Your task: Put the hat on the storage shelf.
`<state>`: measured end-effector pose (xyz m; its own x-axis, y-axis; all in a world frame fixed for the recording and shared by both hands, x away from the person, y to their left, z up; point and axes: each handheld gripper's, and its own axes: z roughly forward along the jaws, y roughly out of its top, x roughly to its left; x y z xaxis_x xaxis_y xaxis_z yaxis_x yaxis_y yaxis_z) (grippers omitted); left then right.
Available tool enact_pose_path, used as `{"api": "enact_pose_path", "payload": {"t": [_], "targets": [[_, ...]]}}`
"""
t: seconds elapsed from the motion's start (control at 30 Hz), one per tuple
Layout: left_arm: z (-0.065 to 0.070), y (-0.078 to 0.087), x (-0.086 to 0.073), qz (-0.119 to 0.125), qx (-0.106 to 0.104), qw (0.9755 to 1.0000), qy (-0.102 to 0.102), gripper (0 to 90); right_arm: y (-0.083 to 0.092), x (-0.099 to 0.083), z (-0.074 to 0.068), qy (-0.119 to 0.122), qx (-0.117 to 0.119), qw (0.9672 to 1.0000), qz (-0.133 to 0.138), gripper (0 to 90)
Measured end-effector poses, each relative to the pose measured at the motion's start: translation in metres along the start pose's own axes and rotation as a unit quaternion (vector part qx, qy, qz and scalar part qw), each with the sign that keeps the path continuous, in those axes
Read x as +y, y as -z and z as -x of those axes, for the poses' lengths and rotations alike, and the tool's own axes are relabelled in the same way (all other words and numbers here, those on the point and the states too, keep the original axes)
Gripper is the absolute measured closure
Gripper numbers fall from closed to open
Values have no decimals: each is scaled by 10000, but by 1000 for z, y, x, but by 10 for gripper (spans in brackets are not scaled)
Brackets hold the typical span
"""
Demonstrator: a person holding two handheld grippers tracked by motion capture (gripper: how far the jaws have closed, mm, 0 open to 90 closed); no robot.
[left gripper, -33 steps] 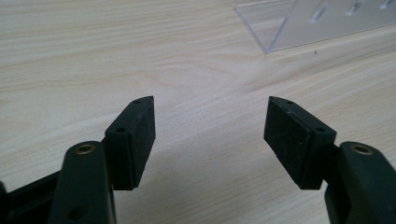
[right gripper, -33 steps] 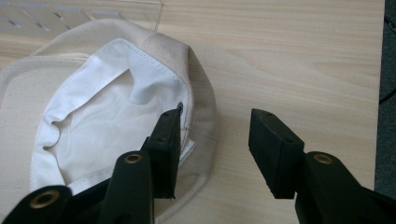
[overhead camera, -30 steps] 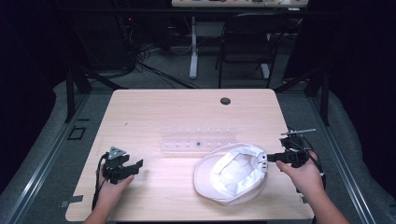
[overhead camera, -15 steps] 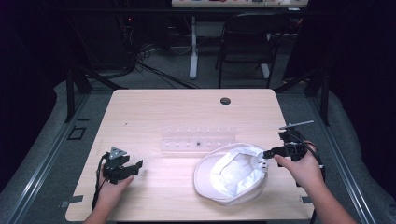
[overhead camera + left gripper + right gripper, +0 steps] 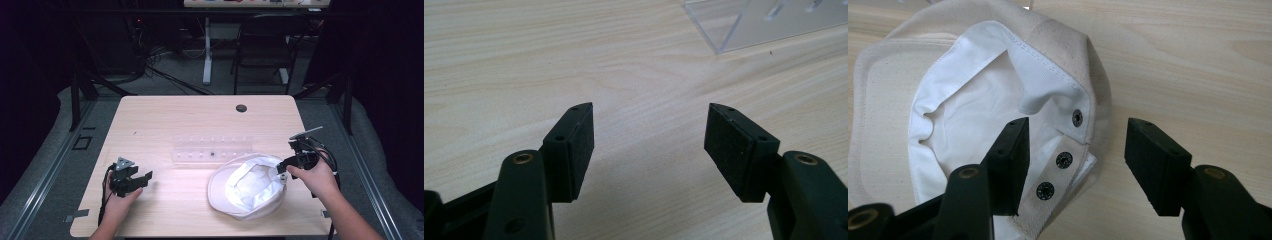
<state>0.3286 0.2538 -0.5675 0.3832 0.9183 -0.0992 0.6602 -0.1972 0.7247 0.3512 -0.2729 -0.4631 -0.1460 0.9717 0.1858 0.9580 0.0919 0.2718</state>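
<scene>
While the high view shows the cap point(image 5: 248, 186) inverted at lower centre of the worktop point(image 5: 165, 120), the right claw point(image 5: 283, 168) sits at its rear band. Left gripper view: left claw point(image 5: 648, 145) open over bare wood, lower frame. Right gripper view: jaws open, straddling the snap strap point(image 5: 1055, 172). Risk: closing off-centre pinches only the lining, so the cap slips.

A: What colours are showing on the cap point(image 5: 248, 186)?
B: Cream outside, white lining point(image 5: 968, 105), black snaps point(image 5: 1064, 159) on its strap.
A: And the table point(image 5: 165, 120)?
B: Pale wood grain, a dark round spot point(image 5: 241, 108) sitting at twelve o'clock.
A: The rest?
B: Both grippers point(image 5: 144, 176) point(image 5: 282, 166) are looking black; the rack point(image 5: 212, 153) is showing clear
</scene>
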Motion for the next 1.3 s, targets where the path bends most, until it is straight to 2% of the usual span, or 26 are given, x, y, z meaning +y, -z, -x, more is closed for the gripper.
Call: {"api": "enact_pose_path", "payload": {"t": [0.17,0.27,0.53,0.57,0.63,0.73,0.9,0.93,0.97,1.07,1.13,1.17,1.2,1.23,1.3], "targets": [[-1,0,0,44,-49,10000,59,369,-5,-1,-2,-9,9,10000,22,417],[-1,0,0,-47,-106,9999,18,369,-8,-1,-2,-27,6,10000,-29,419],[-2,-1,-1,-10,-43,10000,65,370,-16,-2,-3,-119,-7,9998,-147,436],[-2,-1,-1,-24,-46,10000,64,370,-19,-3,-5,-274,11,9995,-149,436],[-2,-1,-1,-24,-50,10000,59,370,-20,-3,-6,-304,27,9995,-123,438],[-2,-1,-1,-45,-54,10000,50,370,-22,-1,-8,-255,0,9990,-378,437],[-2,-2,-1,-34,-62,10000,55,370,-28,-1,-9,-474,43,9978,-455,437],[-2,-2,-1,-37,-65,10000,55,370,-29,0,-8,-413,-12,9975,-578,437],[-2,-2,-1,-45,-62,10000,50,370,-33,0,-8,-504,20,9971,-576,438],[-2,-2,-1,-46,-67,10000,55,370,-36,-1,-8,-547,13,9966,-624,442],[-2,-2,-1,-48,-66,10000,55,370,-40,-1,-7,-587,36,9958,-696,470],[-2,-2,-1,-53,-59,10000,59,370,-39,0,-6,-497,11,9955,-812,492],[-2,-2,-1,-53,-59,10000,59,370,-39,0,-6,-497,11,9955,-812,492],[-2,-2,-1,-72,-63,9999,51,370,-40,-1,-8,-568,11,9960,-687,523],[-1,-3,-1,-76,-67,9999,46,370,-39,0,-9,-551,-47,9959,-715,551]]}}
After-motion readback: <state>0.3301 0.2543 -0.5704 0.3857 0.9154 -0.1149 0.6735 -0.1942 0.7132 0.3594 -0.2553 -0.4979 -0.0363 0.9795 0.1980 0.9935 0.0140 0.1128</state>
